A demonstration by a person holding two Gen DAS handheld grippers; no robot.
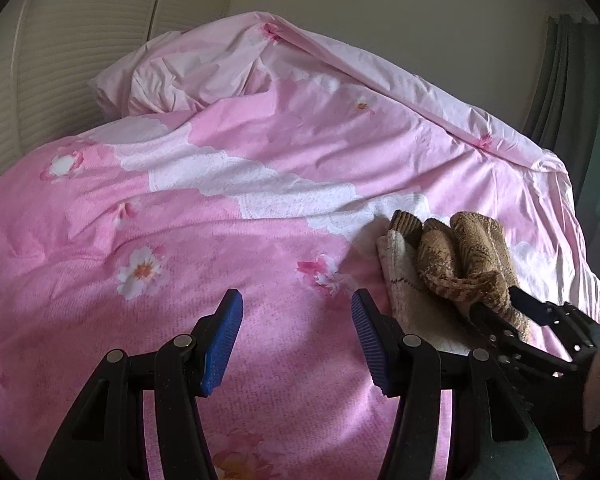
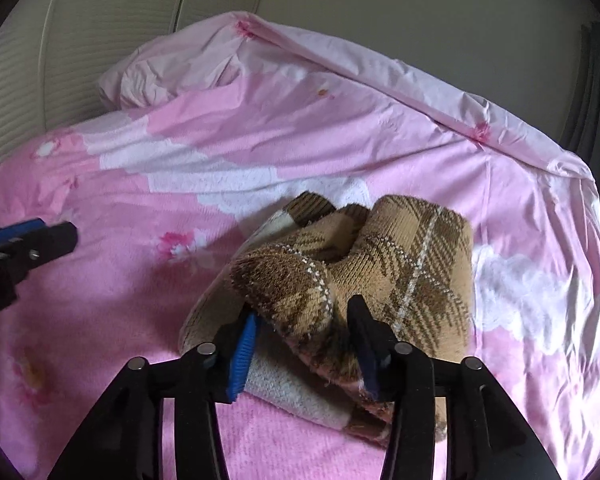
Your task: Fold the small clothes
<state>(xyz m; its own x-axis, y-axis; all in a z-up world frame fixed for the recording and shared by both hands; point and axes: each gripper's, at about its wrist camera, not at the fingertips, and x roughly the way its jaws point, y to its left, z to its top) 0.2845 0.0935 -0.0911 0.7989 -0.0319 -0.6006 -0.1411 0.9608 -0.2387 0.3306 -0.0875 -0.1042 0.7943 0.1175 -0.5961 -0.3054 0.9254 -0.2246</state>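
1. The brown-and-tan plaid knitted garment (image 2: 352, 276), a small fuzzy piece with a cream underside, lies bunched on the pink floral quilt (image 1: 180, 216) of the bed, towards the near right of it; its upper layer is humped and rolled over the cream layer, not lying flat.

2. The right gripper (image 2: 304, 344) has its fingers partly spread with the near edge of the plaid layer between them; the blue pads do not seem to press the cloth, so I judge the fold as let go or nearly so; the risk is that the thick knit springs back and the fold opens.

3. If the right gripper draws away while a pad catches the fuzzy pile, the layer could be dragged off the cream one and the stack pulled askew.

4. The left gripper (image 1: 296, 316) hovers over bare quilt to the left of the garment, its fingers standing moderately apart and holding nothing; it pins nothing down, so any tug on the right shifts the whole bundle unopposed.

5. The quilt is soft and wrinkled; pressing to flatten the fold may sink it into the bedding, and a low pinch could take up quilt fabric along with the garment.

6. The garment lies fairly near the right side of the bed where the quilt slopes away; a push that way could send it sliding down.
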